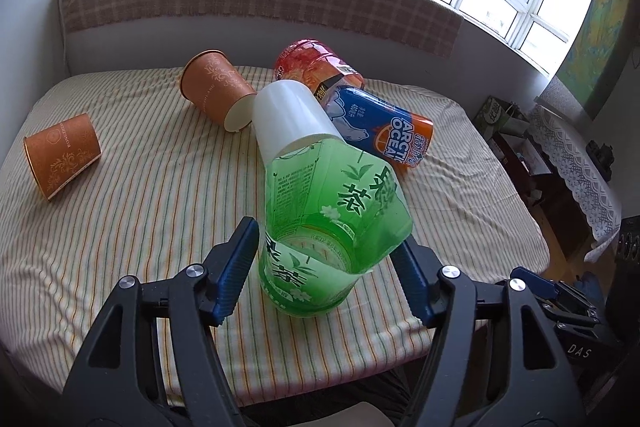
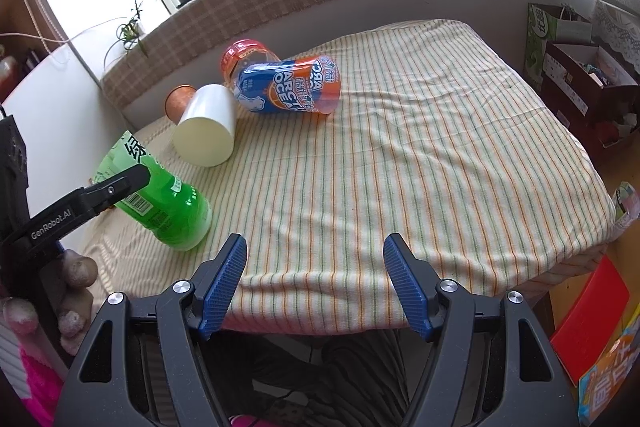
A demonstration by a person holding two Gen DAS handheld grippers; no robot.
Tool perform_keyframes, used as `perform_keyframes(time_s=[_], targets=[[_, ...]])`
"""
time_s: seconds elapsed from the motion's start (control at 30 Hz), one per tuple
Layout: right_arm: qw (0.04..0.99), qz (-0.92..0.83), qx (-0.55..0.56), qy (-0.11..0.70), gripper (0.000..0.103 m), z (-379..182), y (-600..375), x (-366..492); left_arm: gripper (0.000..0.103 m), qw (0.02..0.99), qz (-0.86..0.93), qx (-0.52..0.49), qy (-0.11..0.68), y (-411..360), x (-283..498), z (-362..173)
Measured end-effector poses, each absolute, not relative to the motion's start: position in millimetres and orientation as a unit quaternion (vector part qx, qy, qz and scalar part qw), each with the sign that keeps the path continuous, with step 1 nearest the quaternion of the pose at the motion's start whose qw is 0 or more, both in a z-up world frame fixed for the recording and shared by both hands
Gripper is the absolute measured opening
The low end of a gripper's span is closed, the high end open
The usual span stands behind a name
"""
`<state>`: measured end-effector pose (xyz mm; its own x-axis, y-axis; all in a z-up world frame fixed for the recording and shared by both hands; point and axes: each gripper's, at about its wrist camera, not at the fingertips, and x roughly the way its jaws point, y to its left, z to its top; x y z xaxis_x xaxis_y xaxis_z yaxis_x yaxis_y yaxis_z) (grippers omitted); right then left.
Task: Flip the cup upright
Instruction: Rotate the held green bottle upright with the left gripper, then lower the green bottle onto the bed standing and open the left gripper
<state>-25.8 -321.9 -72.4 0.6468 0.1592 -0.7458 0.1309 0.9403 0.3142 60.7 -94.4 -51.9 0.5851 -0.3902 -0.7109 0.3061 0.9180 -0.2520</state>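
we see the green cup [image 1: 320, 227] in the lower centre of the left wrist frame, tilted, its base on the striped cloth [image 1: 140, 207]. our left gripper [image 1: 324, 267] stands around it with jaws wide, perhaps touching, so we cannot tell the hold. the right gripper [image 2: 316, 279] is open, empty. no cup stands upright yet; the task is barely begun.
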Motion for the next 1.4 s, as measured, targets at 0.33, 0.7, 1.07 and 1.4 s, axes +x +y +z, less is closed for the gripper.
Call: perform_keyframes(time_s=[0.33, 0.7, 1.07, 1.4], targets=[[0.896, 0.010, 0.160, 0.414, 0.070, -67.2, -316.2, -25.1, 0.080, 0.876, -0.206, -0.058, 0.431, -83.4, 52.3, -62.7], [0.918, 0.005, 0.105, 0.381, 0.070, -48.2, -298.1, -24.7, 0.080, 0.913, -0.151, -0.041, 0.377, -56.5, 22.5, -43.0], [0.941, -0.006, 0.055, 0.334, 0.072, -24.4, -279.3, -28.5, 0.090, 0.957, -0.098, -0.011, 0.275, -49.0, -11.4, 0.1], [0.950, -0.022, 0.050, 0.308, 0.074, -13.4, -278.4, -34.4, 0.103, 0.973, -0.065, -0.005, 0.222, -41.9, -29.7, 18.2]])
